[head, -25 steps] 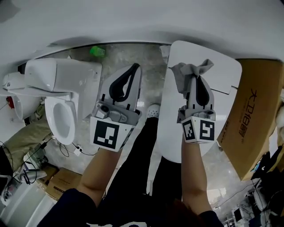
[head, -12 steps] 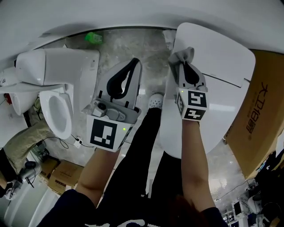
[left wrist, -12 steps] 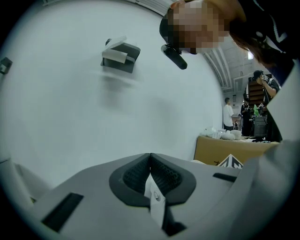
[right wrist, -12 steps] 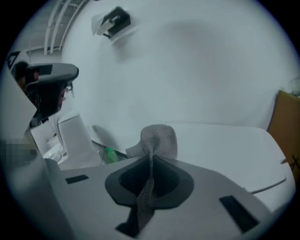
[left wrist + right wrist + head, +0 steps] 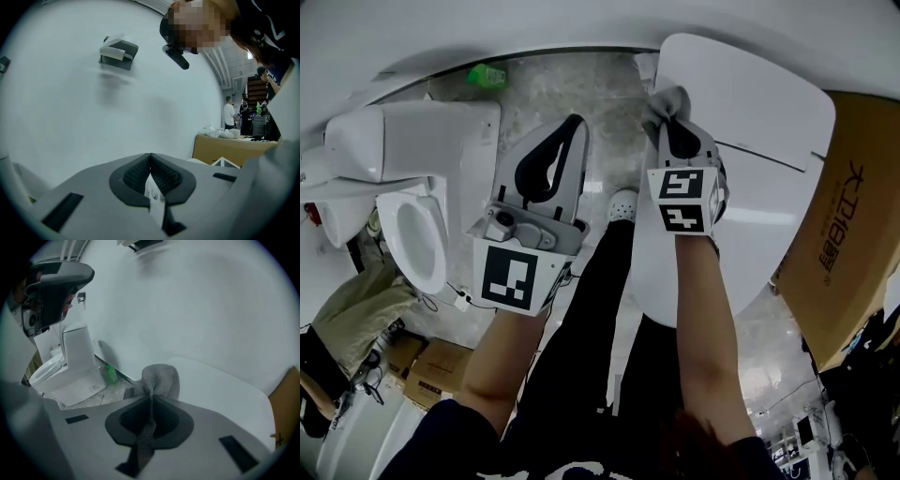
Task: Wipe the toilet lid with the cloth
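White and wide, the toilet lid (image 5: 769,112) is the biggest thing here. It lies flat at about 1 o'clock in the head view. A white toilet (image 5: 412,141) stands at 9 o'clock. Its bowl (image 5: 439,246) is open, and I see nothing inside it. A brown cardboard box (image 5: 853,234) sits at 3 o'clock, right beside the lid. I cannot tell what is in it. Some smaller boxes (image 5: 431,384) are at 8 o'clock, and what they hold is hidden too.

The left gripper (image 5: 572,124) is held over the floor between the toilet and the lid. Its fingers are pressed together with nothing in them.

The right gripper (image 5: 670,122) is over the lid's 10 o'clock edge. Its fingers are squeezed tight on the grey cloth (image 5: 664,101). The cloth bunches out past the tips, and a strip of it runs back between the fingers. I cannot tell if the cloth is touching the lid.

A little green bottle (image 5: 487,75) stands on the floor at 11 o'clock.

I think the wiping is just starting at this edge. Next, the cloth needs to press down flat and slide across the lid toward 4 o'clock. It must stay tight in the fingers.
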Available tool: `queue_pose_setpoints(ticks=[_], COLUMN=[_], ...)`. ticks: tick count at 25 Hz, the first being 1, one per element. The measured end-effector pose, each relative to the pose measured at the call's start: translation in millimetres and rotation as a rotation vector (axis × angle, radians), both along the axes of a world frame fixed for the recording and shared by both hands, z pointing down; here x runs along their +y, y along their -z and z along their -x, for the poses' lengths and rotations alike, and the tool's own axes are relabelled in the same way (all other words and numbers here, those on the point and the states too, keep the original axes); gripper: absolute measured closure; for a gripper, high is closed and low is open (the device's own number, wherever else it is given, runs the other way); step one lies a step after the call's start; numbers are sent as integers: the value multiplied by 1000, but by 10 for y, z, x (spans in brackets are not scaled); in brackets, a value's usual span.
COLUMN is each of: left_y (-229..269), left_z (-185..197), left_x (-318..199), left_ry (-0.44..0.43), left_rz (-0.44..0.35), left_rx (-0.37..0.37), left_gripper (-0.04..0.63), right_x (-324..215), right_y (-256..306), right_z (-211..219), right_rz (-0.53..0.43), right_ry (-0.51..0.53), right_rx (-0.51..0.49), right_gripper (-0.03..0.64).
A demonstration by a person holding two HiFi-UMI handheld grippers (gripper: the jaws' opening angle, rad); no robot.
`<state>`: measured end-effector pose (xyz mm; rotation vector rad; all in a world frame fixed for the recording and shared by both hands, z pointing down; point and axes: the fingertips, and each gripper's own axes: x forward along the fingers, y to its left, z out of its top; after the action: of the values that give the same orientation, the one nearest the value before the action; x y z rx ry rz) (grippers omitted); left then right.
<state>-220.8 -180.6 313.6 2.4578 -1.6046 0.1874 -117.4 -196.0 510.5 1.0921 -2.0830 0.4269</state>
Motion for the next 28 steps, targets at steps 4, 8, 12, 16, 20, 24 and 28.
queue_pose_setpoints(ticks=[4,8,12,16,20,24,28], left_y=[-12,-25,-33,-66,-86,-89,-108], left_z=[-87,-197,-305,-405,-512,-630,-703], left_x=[10,0,-10,-50,-61,-68,-49], left_ry=[-29,-35,-42,-44,-52,-67,-77], left_rz=[-2,-3,-5,-1,3,4,7], left_rx=[-18,-22,-28,-32,-36,-39,-40], left_gripper=[575,575,575,575,575,575,575], right_x=[10,3,14,8,10,31,83], right_y=[-1,6,1,-16,-54,-81,-91], right_z=[-211,-682,-1250,-1710,-2229,-2906,-3510], right_rz=[-20,-39,-40,-47,-53,-60,-61], right_ry=[0,-47,-115,-146,-223,-352,-442], right_rx=[18,26,28,45,77,120,192], right_gripper=[578,578,578,578,578,578,580])
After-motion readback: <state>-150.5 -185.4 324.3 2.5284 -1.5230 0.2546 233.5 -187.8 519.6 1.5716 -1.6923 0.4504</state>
